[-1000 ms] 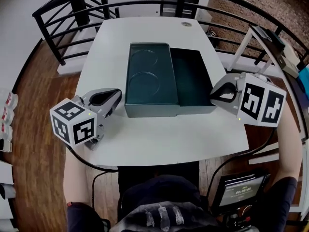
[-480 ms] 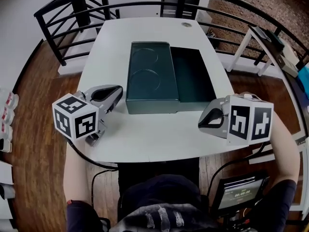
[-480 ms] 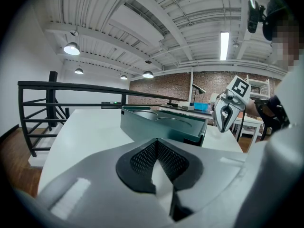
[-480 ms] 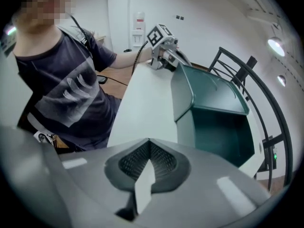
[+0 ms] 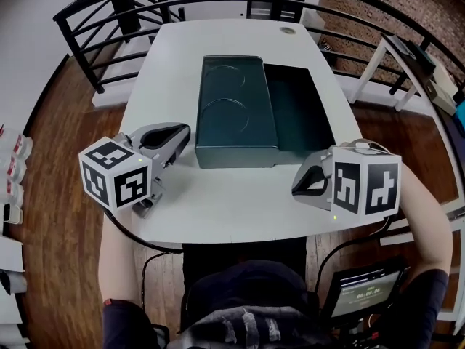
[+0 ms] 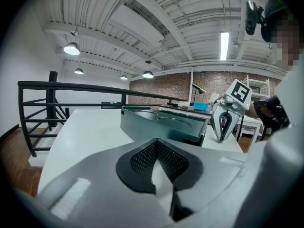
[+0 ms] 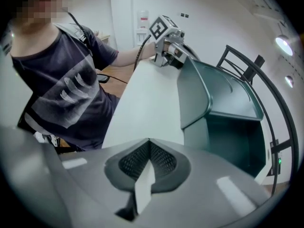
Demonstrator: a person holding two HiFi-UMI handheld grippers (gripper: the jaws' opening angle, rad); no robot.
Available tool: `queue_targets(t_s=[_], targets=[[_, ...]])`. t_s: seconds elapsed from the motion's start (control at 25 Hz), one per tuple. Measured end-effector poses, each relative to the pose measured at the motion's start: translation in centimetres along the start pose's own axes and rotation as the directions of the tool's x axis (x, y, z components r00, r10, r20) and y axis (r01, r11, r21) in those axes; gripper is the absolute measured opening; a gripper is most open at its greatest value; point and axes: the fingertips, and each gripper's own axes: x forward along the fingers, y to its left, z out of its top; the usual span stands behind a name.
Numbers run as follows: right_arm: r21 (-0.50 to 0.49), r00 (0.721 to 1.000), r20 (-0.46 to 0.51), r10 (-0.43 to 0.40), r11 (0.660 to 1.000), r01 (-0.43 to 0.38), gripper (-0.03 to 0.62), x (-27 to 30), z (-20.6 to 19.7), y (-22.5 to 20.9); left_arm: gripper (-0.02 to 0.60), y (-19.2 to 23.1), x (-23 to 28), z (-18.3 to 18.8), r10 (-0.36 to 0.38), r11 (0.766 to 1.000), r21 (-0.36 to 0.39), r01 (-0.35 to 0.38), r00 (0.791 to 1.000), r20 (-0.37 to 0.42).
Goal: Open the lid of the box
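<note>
The job is looking as good as done. The lid (image 5: 234, 107) is lying off the box (image 5: 299, 118) with its inner side up (two round recesses are showing in it). It is sitting in the upper middle of the head view, its right edge overlapping the box's left rim, and the box's dark hollow is standing open just to the right. Both are resting on the white counter (image 5: 240, 202). Whether the lid is hinged or loose, I cannot tell.

The left gripper (image 5: 174, 135) is hanging just beside the lid's near left corner, not touching it. The right gripper (image 5: 299, 186) is hanging at the lower right, near the box's front right corner and also apart from it. Each gripper's own view is showing its fingers pressed together on nothing. By my reckoning little is remaining beyond drawing the hands away.

The head view is giving the layout from above but flattening the heights. The left gripper view, looking low across the counter, is showing the lid's side wall standing proud, with the right gripper beyond it. The right gripper view is showing the lid perched on the box's rim above the deep interior, along with the person's dark shirt (image 7: 71, 99).
</note>
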Motion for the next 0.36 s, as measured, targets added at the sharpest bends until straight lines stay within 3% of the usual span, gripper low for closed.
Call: queue_targets(t_s=[0.36], targets=[[0.023, 0.999, 0.014, 0.030, 0.999, -0.031, 0.005, 0.86, -0.01, -0.11, 0.017, -0.25, -0.27, -0.21, -0.012, 1.000, 0.004, 0.012, 1.000, -0.010]])
